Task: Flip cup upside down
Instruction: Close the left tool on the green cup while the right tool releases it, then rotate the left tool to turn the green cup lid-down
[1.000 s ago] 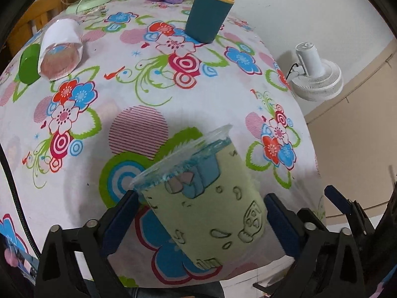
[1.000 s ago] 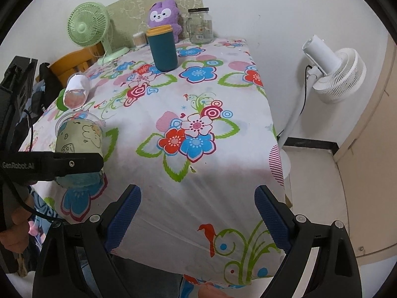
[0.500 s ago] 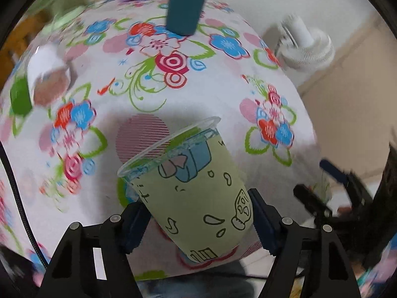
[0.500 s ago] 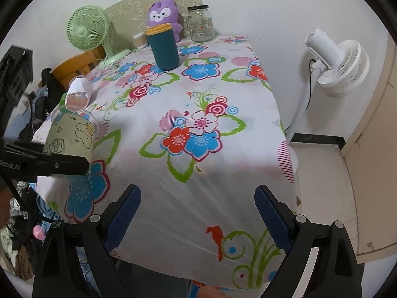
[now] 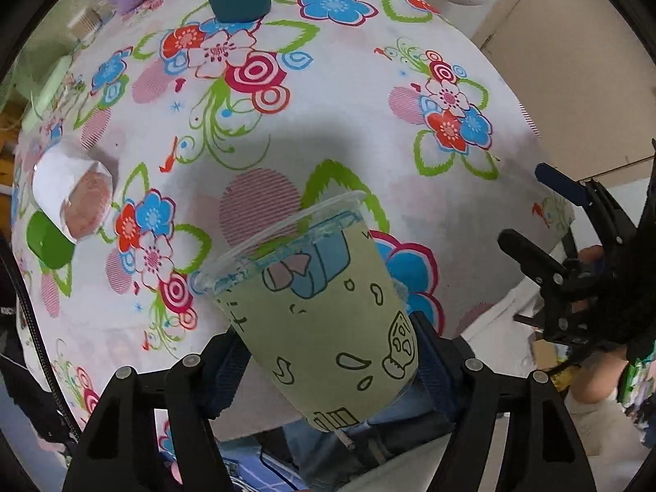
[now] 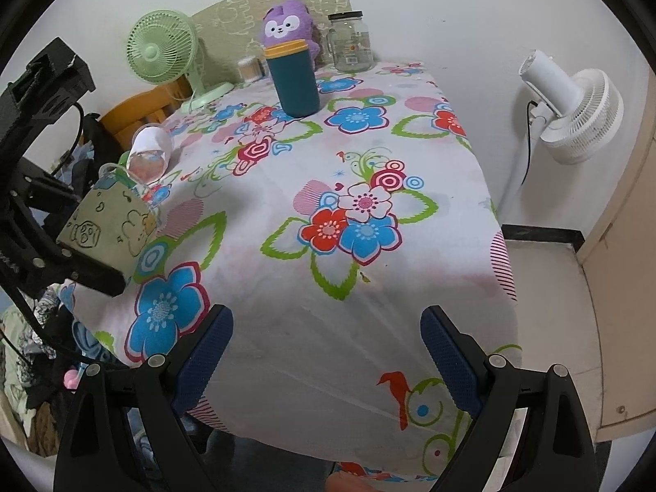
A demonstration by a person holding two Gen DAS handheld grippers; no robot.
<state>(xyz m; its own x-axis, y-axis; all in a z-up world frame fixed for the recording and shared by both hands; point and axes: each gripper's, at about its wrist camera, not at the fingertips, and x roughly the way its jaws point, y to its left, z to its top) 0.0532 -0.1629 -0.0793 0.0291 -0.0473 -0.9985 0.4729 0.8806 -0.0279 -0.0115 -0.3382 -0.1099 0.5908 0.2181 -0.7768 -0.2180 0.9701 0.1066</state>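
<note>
A clear plastic cup with a green cartoon sleeve (image 5: 324, 320) is clamped near its base between the blue pads of my left gripper (image 5: 328, 369). It is lifted off the table and tilted, its open rim pointing forward and down toward the flowered tablecloth (image 5: 348, 123). In the right wrist view the same cup (image 6: 115, 221) hangs at the left, above the table's front left corner, with the left gripper (image 6: 61, 254) around it. My right gripper (image 6: 328, 352) is open and empty, over the table's front edge.
A second cup with a white sleeve (image 6: 147, 156) lies on its side at the left. A teal tumbler with a yellow rim (image 6: 295, 82), a glass jar (image 6: 350, 47), a purple plush (image 6: 287, 26) and a green fan (image 6: 164, 49) stand at the back. A white fan (image 6: 574, 119) stands right of the table.
My left gripper has closed on the green cup, lifted it off the table and tipped its rim forward. The right gripper has barely moved.
</note>
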